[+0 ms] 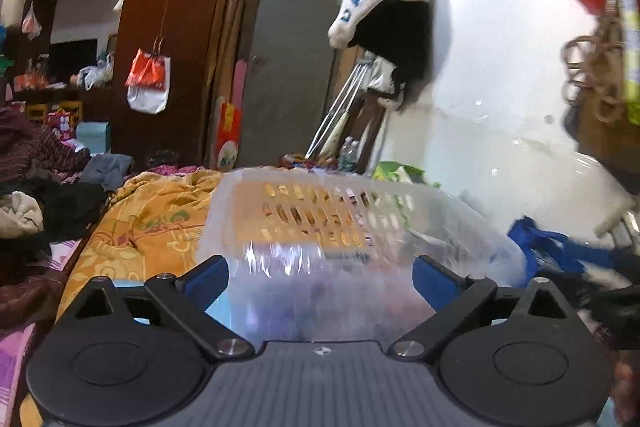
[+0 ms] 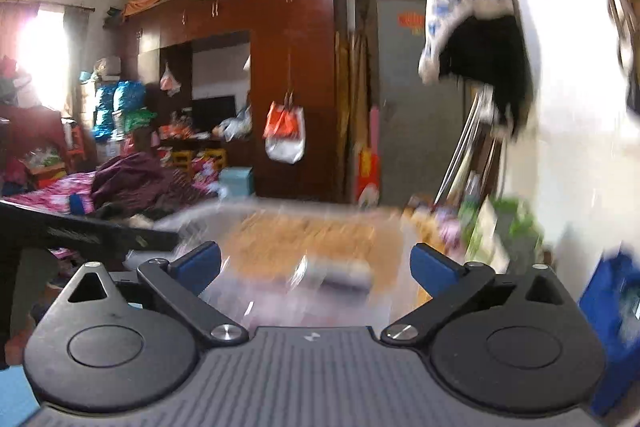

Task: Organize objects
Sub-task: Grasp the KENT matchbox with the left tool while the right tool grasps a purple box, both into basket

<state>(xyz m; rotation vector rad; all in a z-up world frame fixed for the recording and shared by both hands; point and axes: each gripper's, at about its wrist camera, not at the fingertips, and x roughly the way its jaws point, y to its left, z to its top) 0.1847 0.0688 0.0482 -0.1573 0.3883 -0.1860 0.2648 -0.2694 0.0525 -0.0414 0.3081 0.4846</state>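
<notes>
Basket [image 1: 320, 211] of translucent plastic lies straight ahead on the orange quilt [image 1: 152, 219], its near rim between the blue pads of the left gripper [image 1: 320, 277]; those jaws stand spread and pinch nothing; the right gripper [image 2: 316, 273] is likewise spread over the same basket. To do the step well, I would judge, both hands should steady before reaching for anything, keeping the jaws wide; motion blur smears the basket's contents, so what lies inside cannot be told; a blue bag [image 1: 560, 247] at the right is cut off.

black linkage arms, blue pads [image 1: 208, 277], ribbed grey body
</notes>
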